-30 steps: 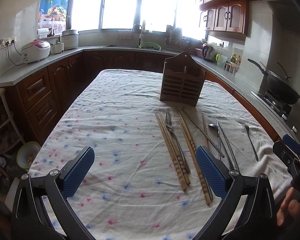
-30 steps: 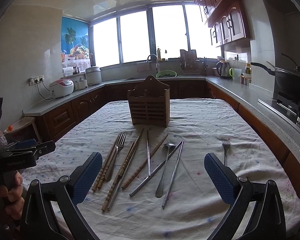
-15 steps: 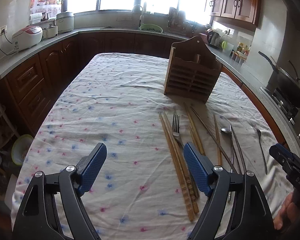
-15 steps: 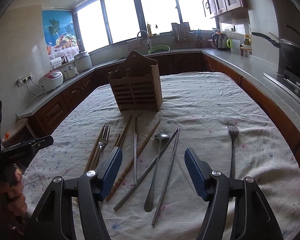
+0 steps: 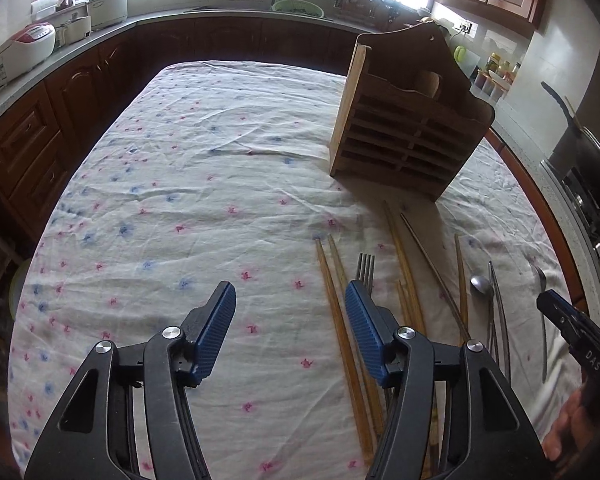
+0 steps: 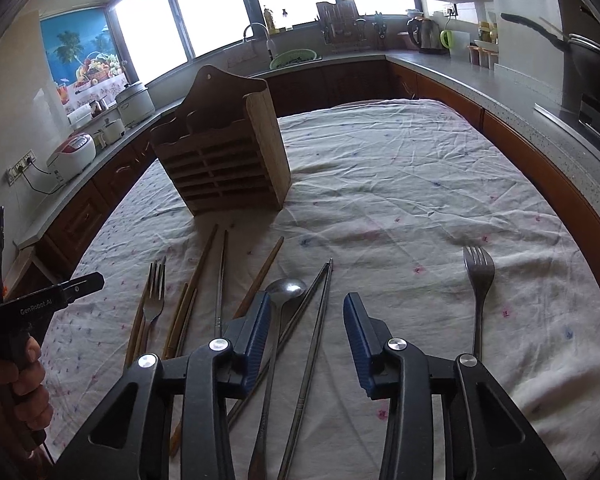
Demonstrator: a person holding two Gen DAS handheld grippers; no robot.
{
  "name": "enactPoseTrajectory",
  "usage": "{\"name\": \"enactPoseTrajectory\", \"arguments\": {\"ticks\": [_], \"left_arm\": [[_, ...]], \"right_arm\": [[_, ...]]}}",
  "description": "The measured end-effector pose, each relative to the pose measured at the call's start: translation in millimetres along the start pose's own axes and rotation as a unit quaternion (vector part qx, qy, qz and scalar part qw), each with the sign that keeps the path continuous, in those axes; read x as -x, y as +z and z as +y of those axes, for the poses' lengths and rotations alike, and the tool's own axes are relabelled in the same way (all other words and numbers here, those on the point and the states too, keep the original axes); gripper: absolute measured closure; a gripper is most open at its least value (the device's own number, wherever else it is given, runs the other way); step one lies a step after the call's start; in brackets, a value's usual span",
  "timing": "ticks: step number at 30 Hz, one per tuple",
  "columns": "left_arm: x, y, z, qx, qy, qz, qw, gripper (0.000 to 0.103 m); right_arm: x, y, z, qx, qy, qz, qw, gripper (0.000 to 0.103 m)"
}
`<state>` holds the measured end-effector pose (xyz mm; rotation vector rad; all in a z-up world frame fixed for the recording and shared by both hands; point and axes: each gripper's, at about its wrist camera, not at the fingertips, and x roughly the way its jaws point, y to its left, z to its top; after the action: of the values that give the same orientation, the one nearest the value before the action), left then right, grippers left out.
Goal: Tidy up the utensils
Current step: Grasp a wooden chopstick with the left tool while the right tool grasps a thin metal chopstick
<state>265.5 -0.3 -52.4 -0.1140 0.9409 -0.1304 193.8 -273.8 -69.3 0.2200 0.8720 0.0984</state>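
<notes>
Right gripper [image 6: 305, 322] hangs part open and empty over the spoon [image 6: 278, 320] and steel chopsticks [image 6: 314, 320] near the table's front edge; I'd drop straight down and pinch one handle only. Left gripper [image 5: 290, 322], also open and empty, sits beside the wooden chopsticks [image 5: 342, 320]. The holder [image 6: 224, 148] stands mid-table, and those crossed sticks could snag.

Holder [image 5: 408, 120] ahead — cloth [image 5: 188, 184] seemingly bare

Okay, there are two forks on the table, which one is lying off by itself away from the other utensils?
The fork on the far right of the right wrist view, alone on bare cloth. The other fork lies among the wooden chopsticks on the left.
</notes>
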Motion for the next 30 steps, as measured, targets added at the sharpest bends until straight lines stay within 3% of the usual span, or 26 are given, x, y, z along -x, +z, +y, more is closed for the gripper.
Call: {"name": "enactPoseTrajectory", "arguments": {"ticks": [12, 20, 23, 26, 30], "left_arm": [[-61.3, 20.8, -11.1, -0.019, -0.004, 0.054, 0.9984, 0.063], [-73.1, 25.3, -28.7, -0.073, 0.021, 0.051, 0.9958, 0.068], [-75.8, 26.7, -35.0, -0.092, 0.03, 0.046, 0.9942, 0.076], [-75.9, 26.5, -37.5, -0.103, 0.027, 0.043, 0.9934, 0.094], [-72.8, 26.5, -32.2, -0.091, 0.009, 0.049, 0.9947, 0.097]], "right_arm": [[-60.9, 13.3, -13.9, -0.01, -0.023, 0.064, 0.998, 0.081], [-81.2, 20.4, -9.6, 0.02, -0.047, 0.08, 0.995, 0.084], [-85.9, 23.2, -6.4, 0.031, -0.055, 0.079, 0.995, 0.084], [-87.5, 22.7, -4.6, 0.038, -0.062, 0.073, 0.995, 0.092], [-85.0, 23.1, -14.0, 0.013, -0.041, 0.073, 0.996, 0.098]]}}
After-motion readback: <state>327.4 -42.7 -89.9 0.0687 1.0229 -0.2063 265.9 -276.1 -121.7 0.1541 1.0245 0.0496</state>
